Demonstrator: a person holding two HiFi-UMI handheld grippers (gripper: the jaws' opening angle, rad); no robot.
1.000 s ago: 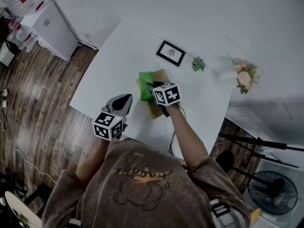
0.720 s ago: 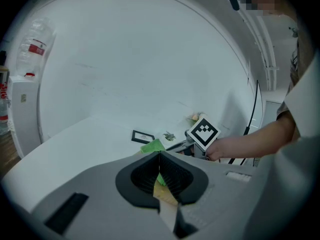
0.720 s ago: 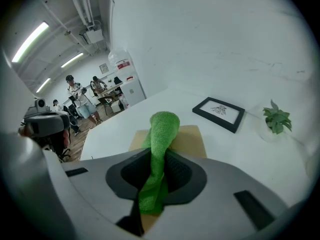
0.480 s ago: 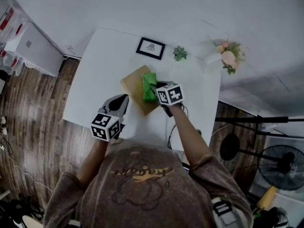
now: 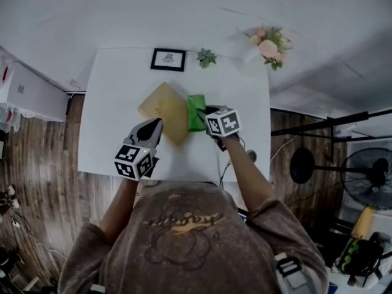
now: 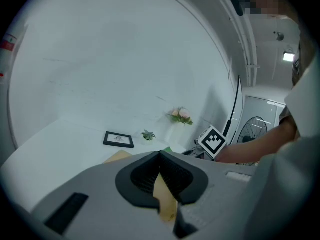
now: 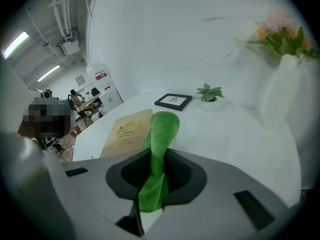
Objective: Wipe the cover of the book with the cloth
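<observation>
A tan book [image 5: 162, 114] with a gold emblem lies flat on the white table [image 5: 116, 103]. My right gripper [image 5: 207, 113] is shut on a green cloth [image 5: 196, 111], which lies at the book's right edge. In the right gripper view the cloth [image 7: 161, 131] rises in a fold from between the jaws, with the book [image 7: 125, 132] to its left. My left gripper [image 5: 153, 129] is shut and holds nothing, with its tip over the book's near corner. In the left gripper view its pads meet at the gripper [image 6: 160, 159], and the book [image 6: 116, 157] shows beyond them.
A black picture frame [image 5: 168, 59], a small potted plant [image 5: 206, 57] and a vase of flowers [image 5: 264, 44] stand along the table's far edge. A white cabinet [image 5: 27, 94] is on the left, and a fan [image 5: 367, 179] and stand are on the right.
My right gripper has dragged the green cloth rightward across the book to its right edge. The left gripper has stayed shut near the book's front corner.
</observation>
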